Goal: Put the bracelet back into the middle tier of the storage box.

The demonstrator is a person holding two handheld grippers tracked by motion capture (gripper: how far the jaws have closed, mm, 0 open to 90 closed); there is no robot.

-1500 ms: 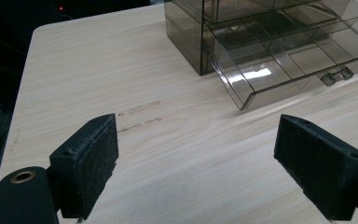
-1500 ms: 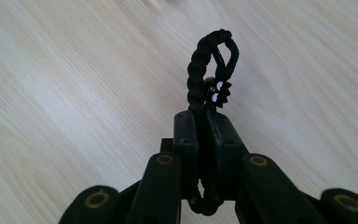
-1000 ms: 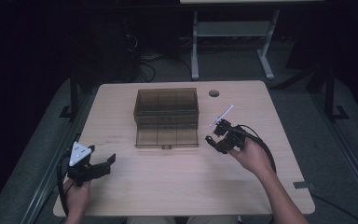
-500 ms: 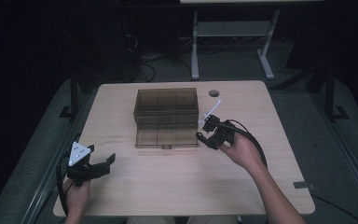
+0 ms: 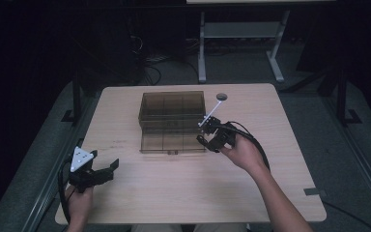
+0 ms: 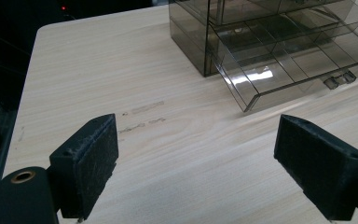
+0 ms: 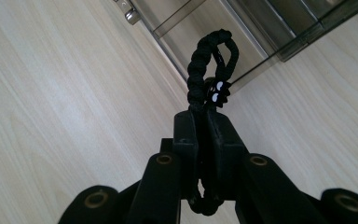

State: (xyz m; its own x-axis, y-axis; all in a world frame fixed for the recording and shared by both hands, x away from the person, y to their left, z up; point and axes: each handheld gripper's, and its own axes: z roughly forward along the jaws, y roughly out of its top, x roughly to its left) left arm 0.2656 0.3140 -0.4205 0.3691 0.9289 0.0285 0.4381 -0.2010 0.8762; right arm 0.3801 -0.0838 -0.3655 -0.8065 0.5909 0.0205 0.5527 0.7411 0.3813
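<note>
The fingers of the right gripper (image 5: pixel 204 134) are pinching a black braided loop, and in the high view they are sitting at the right front corner of the smoky plastic drawer box (image 5: pixel 172 122). The person's right hand (image 5: pixel 241 153) is reaching in from the bottom right with the arm stretched out over the surface (image 5: pixel 183 193). The box is standing in the middle of the surface with its bottom drawer (image 5: pixel 173 143) pulled out toward the person. A small dark round spot (image 5: pixel 221 97) is lying behind the box, to its right. The left gripper (image 5: pixel 107 170) is resting low at the left edge, well apart from the box, with its fingers spread wide.

In the left gripper view, the two black fingers (image 6: pixel 86 163) are standing far apart with bare wood between them. The drawer box (image 6: pixel 270 42) is sitting ahead and to the right, and this view is showing the little walls inside the open drawer (image 6: pixel 289 70).

In the right gripper view, the fingers (image 7: pixel 207 133) are squeezing tight on the braided loop (image 7: pixel 208 65), which is sticking up above them. A small bead with white dots (image 7: pixel 219 93) is hanging on it. The loop is showing right at the clear edge of the open drawer (image 7: pixel 177 42).
</note>
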